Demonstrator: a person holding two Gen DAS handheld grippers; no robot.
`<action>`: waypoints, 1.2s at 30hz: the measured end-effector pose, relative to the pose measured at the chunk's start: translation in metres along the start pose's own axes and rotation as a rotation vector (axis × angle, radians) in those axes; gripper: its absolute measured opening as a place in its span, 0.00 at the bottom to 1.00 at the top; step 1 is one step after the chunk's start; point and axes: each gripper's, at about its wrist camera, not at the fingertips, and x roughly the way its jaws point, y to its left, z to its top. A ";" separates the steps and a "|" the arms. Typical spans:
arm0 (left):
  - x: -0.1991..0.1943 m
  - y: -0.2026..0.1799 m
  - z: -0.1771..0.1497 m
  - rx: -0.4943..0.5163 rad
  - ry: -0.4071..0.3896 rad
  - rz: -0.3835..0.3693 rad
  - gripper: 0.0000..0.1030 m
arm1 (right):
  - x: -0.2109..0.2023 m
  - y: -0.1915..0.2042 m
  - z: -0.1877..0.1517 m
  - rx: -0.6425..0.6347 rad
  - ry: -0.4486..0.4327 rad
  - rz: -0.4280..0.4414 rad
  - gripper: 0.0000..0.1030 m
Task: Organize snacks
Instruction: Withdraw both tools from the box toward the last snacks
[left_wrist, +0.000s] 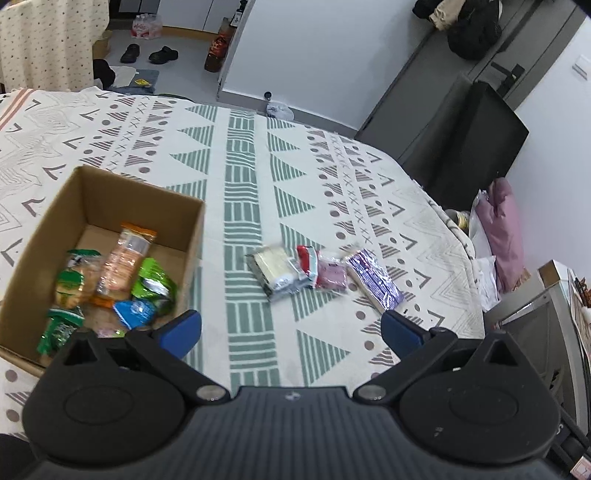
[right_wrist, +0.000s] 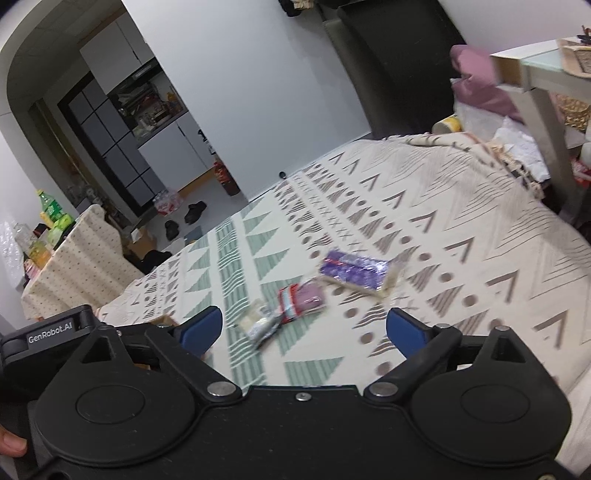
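While the left gripper (left_wrist: 290, 330) hangs wide open and empty, its view shows a cardboard box (left_wrist: 110, 199) holding several packets, with three loose snacks (left_wrist: 321, 275) left on the patterned cloth (left_wrist: 251, 177) beside it. From the right wrist, the right gripper (right_wrist: 304, 330) is likewise spread and empty, near the purple packet (right_wrist: 352, 271); collection appears partway done, and the next move calls for closing on one loose packet.

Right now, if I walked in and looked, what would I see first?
Probably the cardboard box on the left of the patterned bedspread, with bright green, orange and blue snack packets inside. Then the little row of snacks left lying on the cloth to its right, ending in a shiny purple packet. Both the left gripper and the right gripper are wide open and empty.
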 end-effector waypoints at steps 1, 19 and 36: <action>0.001 -0.004 -0.002 0.005 -0.003 0.002 1.00 | 0.000 -0.004 0.002 -0.002 0.000 -0.003 0.95; 0.046 -0.047 -0.008 0.052 0.002 0.032 1.00 | 0.026 -0.067 0.007 0.017 -0.010 -0.034 1.00; 0.119 -0.037 0.008 -0.003 0.001 0.118 0.98 | 0.101 -0.075 0.014 -0.028 0.045 0.002 0.99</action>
